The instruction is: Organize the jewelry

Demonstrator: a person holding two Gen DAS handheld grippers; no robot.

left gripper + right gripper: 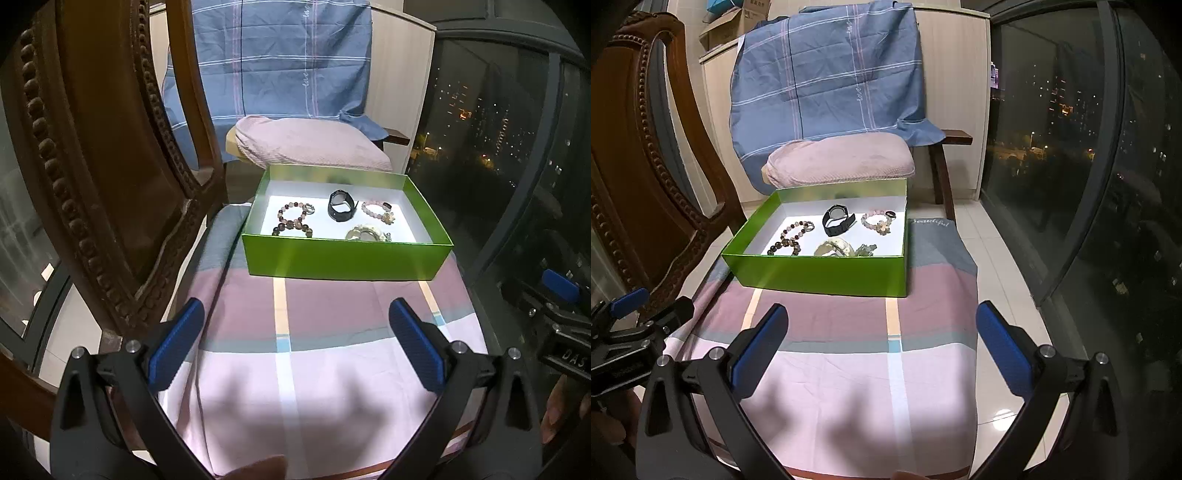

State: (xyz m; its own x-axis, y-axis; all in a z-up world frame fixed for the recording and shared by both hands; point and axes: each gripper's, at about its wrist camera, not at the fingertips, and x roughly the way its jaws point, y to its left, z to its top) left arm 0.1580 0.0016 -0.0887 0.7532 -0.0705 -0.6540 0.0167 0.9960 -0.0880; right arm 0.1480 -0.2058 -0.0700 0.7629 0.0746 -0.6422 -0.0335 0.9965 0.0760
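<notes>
Box (347, 258), green card with a white floor, sits open on the far part of the striped cloth (332, 369) that covers the work surface. I list its contents as I see them from both wrists.

Item one: brown bead bracelet (291, 219), at the left of the box, lying in loops.

Item two: black watch (341, 210), strap curled, at the middle toward the back wall.

Item three: pink bead bracelet (376, 212), at the right back, with a pale charm touching it.

Item four: pale bangle (364, 233), near the front wall, between the watch and the right side; beside it in the right wrist view lies a small greenish piece (866, 250) I cannot identify.

My left gripper (295, 343) hovers over the cloth, well short of the box, its blue-padded fingers (177, 347) spread wide with nothing between them. My right gripper (882, 347) hangs likewise over the cloth, jaws parted and empty. Each appears at the edge of the other's view.

Surroundings: carved wooden chair back (92, 166) at the left; pink cushion (838, 162) just behind the box; blue checked sheet (827, 81) draped behind that; dark window (1089, 166) with city lights at the right.
</notes>
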